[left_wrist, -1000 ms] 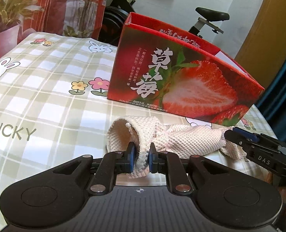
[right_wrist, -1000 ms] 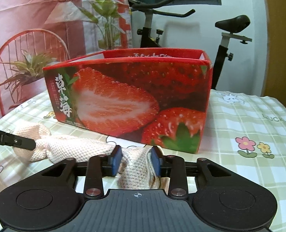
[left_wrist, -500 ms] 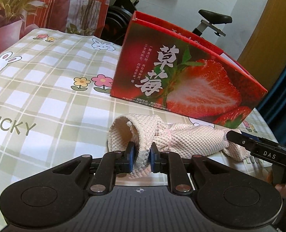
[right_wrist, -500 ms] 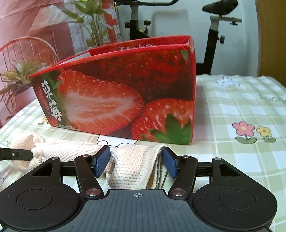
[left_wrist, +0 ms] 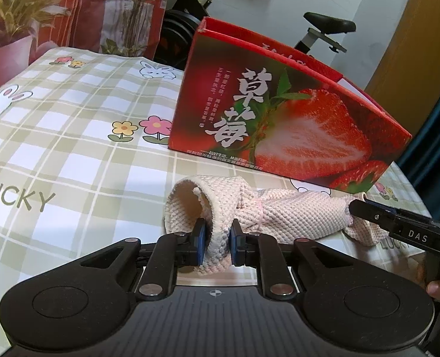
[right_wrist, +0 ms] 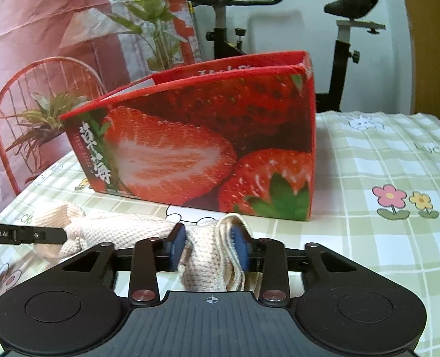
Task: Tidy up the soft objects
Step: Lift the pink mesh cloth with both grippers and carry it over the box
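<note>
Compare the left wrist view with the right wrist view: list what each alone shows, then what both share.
Left wrist only: the rolled open end of the knitted cloth clamped in the left gripper, and a thumb.

Right wrist only: the red wire chair, and the right gripper, jaws closing on the cloth's other end.

Both: the strawberry box, the checked tablecloth, the exercise bike.

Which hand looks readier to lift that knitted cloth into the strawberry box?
Left: the left gripper is clamped on the knitted cloth; the right gripper is closing on its other end, before the strawberry box.
</note>
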Demonstrator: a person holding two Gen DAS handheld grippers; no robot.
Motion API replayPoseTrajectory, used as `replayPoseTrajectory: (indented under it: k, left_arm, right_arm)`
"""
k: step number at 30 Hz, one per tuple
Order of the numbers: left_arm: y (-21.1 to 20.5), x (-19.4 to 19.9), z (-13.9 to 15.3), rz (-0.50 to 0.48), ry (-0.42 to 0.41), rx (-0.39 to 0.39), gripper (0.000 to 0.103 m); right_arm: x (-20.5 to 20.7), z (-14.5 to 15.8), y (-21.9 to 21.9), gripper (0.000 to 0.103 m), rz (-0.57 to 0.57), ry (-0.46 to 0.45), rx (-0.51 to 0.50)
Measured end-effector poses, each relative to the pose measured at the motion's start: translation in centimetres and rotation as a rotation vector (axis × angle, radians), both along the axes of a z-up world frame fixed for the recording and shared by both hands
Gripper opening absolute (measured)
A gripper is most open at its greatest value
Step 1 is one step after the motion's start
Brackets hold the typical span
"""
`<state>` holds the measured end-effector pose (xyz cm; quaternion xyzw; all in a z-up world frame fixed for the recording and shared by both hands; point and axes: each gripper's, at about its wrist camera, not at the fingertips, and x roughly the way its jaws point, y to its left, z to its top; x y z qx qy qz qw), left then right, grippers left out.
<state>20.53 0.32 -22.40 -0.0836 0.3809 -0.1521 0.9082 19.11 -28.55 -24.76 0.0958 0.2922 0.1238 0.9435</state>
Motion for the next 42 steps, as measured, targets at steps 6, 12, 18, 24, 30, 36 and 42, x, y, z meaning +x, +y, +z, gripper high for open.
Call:
replayPoseTrajectory:
  k: [6,12,18,24,30,36,42]
  left_arm:
    - [0.1,-0.1,1.4,-0.012,-0.027,0.0,0.014]
    - [-0.1,-0.4,4.2,-0.034,-0.12,-0.004,0.014]
    - [-0.8,-0.4,7.2,-0.056,-0.208,-0.015,0.014]
    - [-1.5,0.2,9.7,-0.075,-0.265,-0.031,0.014]
    - [-2.3,1.5,11.5,-0.088,-0.282,-0.039,0.014]
    - [-3.0,3.5,12.5,-0.074,-0.297,-0.039,0.014]
    - [-3.5,6.1,12.9,-0.07,-0.288,-0.022,0.014]
  right_arm:
    - [-0.8,1.0,-0.1,0.017,-0.018,-0.007,0.014]
    - [-2.2,3.2,-0.9,0.017,-0.044,-0.073,0.035]
    - [-2.7,6.5,-1.7,0.016,-0.062,-0.15,0.037]
    - [-2.6,9.7,-2.4,0.016,-0.087,-0.21,0.034]
    - [-1.8,12.0,-3.0,0.016,-0.113,-0.24,0.027]
    - [0.0,14.1,-3.2,0.016,-0.128,-0.273,-0.001]
    - [2.7,15.0,-3.3,0.016,-0.145,-0.273,-0.033]
